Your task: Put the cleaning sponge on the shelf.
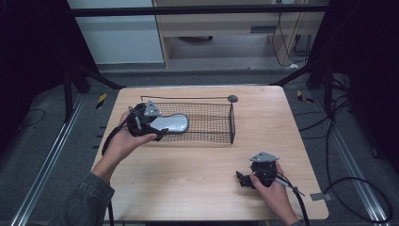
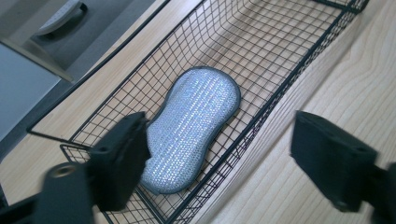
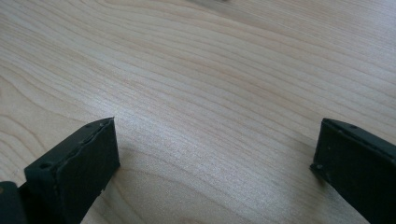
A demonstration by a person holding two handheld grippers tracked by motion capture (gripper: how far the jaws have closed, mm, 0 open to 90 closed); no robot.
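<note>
High view is showing my wire basket [image 1: 214, 123] holding a silver sponge [image 1: 171, 123]; my left tongs [image 1: 157, 134] are hiding its end, both tongs gaping empty, right tongs [image 1: 242, 180] resting on the bench [image 1: 188, 174].

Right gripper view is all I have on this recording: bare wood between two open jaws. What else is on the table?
Observer: A black wire basket stands on the table's far half.
Operator: Anything inside it?
Observer: A silver scouring pad lies flat on the basket floor, at the end near the left gripper.
Operator: Is that gripper holding the pad?
Observer: No. Its jaws are open; one hangs over the pad's end, the other outside the basket wall.
Operator: And mine?
Observer: The right gripper sits at the table's near right, apart from the basket.
</note>
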